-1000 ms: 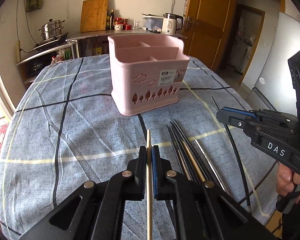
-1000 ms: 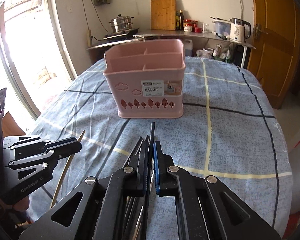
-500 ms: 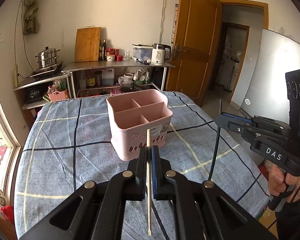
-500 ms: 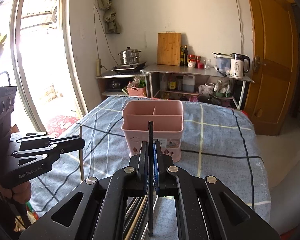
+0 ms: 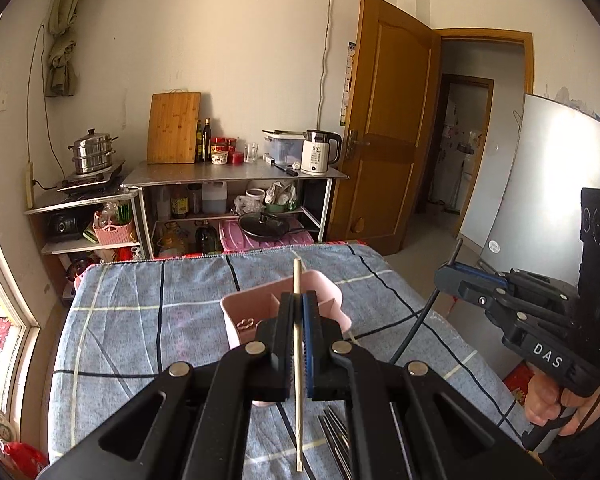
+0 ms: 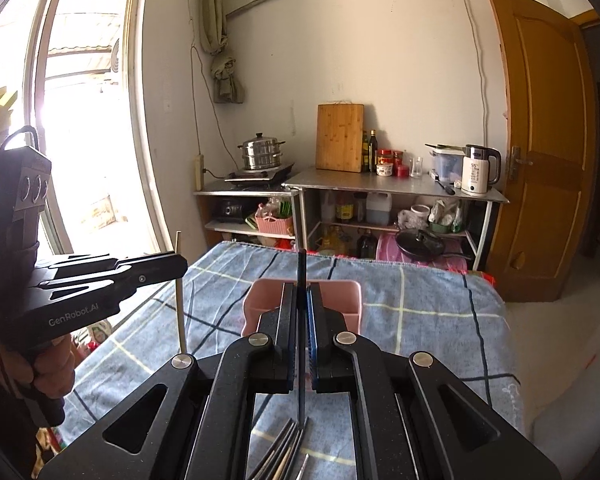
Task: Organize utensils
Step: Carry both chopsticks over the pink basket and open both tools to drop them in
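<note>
My left gripper is shut on a pale wooden chopstick, held upright and clear of the table. My right gripper is shut on a black chopstick, also upright and lifted. The pink utensil basket with its compartments stands on the table just beyond both grippers, largely hidden by the fingers. In the left wrist view the right gripper shows at the right with the black chopstick hanging from it. In the right wrist view the left gripper shows at the left with the wooden chopstick.
Several more chopsticks lie on the blue checked tablecloth below the grippers. Behind the table stand metal shelves with a kettle, a cutting board and a steamer pot. A wooden door is at the right, a window at the left.
Both grippers have risen well above the table, each carrying its chopstick up from the cloth. The basket now looks smaller and lower in both views.
</note>
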